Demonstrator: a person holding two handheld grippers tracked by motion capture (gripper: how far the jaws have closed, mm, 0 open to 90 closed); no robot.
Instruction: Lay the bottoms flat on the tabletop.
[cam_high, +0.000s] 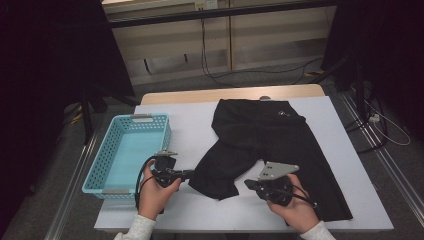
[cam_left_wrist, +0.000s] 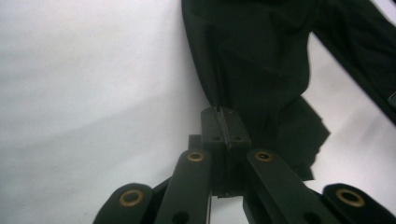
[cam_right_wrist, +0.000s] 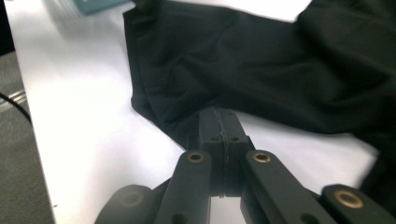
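A pair of black shorts (cam_high: 270, 135) lies spread on the white table (cam_high: 185, 117), waistband at the far side and legs toward me. My left gripper (cam_high: 190, 173) points right at the outer edge of the left leg. In the left gripper view its jaws (cam_left_wrist: 222, 114) are shut, with a fold of the black fabric (cam_left_wrist: 261, 60) pinched at their tips. My right gripper (cam_high: 247, 183) points left at the same leg's inner hem corner. In the right gripper view it (cam_right_wrist: 219, 114) is shut on the hem of the shorts (cam_right_wrist: 261, 65).
A light blue plastic basket (cam_high: 150, 120) stands at the table's left edge, beside my left hand, and its corner (cam_right_wrist: 98, 4) appears in the right gripper view. Bare white tabletop lies between the basket and the shorts. Cables run across the floor beyond the table.
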